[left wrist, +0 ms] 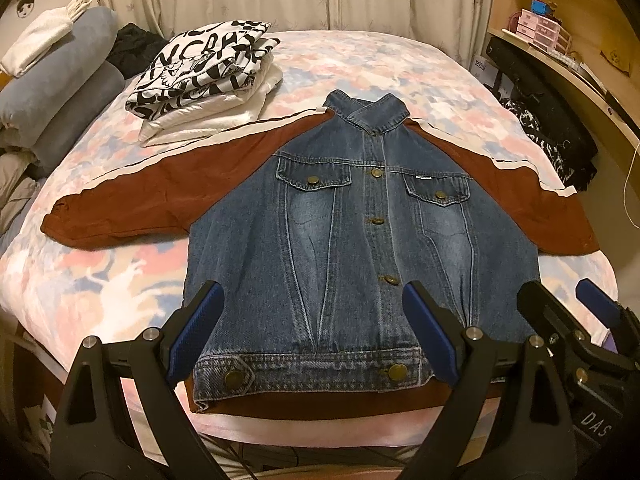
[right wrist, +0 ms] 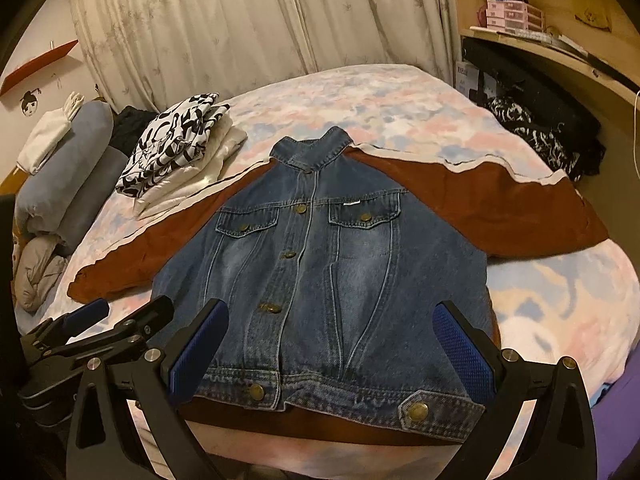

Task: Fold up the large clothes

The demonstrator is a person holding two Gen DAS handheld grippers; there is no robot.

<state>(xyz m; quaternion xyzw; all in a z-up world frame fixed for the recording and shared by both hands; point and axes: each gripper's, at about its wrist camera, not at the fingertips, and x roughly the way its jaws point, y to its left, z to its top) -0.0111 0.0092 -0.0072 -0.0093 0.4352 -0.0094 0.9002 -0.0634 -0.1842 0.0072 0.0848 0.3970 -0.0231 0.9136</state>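
A denim jacket [left wrist: 360, 240] with rust-brown sleeves lies flat and buttoned on the bed, front up, collar far, both sleeves spread out. It also shows in the right wrist view [right wrist: 332, 280]. My left gripper [left wrist: 312, 320] is open, its blue pads hovering over the jacket's lower left hem. My right gripper [right wrist: 332, 336] is open over the lower right hem; it shows in the left wrist view [left wrist: 568, 304] too. The left gripper shows at the lower left of the right wrist view [right wrist: 128, 312]. Neither holds any cloth.
A stack of folded clothes [left wrist: 208, 80] with a black-and-white print on top sits at the far left of the floral bedspread [left wrist: 100, 280]. Grey rolled bedding [left wrist: 60, 92] lies left. A wooden desk with shelves [left wrist: 568, 40] and dark clothes [left wrist: 552, 132] stand right. Curtains hang behind.
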